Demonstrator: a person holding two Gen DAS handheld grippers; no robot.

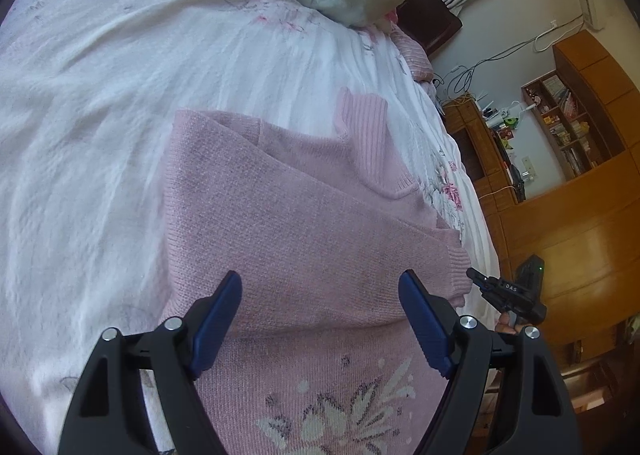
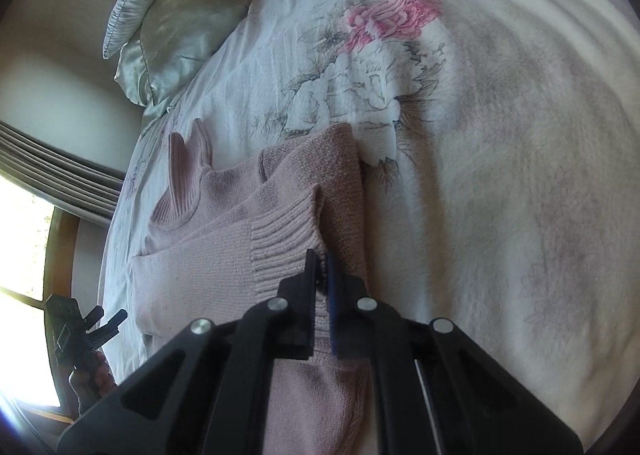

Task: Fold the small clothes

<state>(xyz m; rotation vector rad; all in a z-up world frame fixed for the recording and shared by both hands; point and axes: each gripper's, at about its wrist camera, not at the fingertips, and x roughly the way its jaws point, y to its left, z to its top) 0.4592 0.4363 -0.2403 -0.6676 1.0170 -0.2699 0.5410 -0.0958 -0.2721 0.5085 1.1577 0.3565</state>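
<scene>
Here the right claw (image 2: 321, 267) pinches the pink sweater's (image 2: 224, 255) ribbed cuff (image 2: 280, 243).

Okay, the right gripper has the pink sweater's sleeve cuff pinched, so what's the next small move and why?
Probably carry the ribbed sleeve cuff a little further across the pink sweater and lay it flat on the body. The right gripper is shut on that cuff, which sits bunched and raised rather than flat, while the left gripper hangs open above the sweater, free to smooth it afterward.
</scene>
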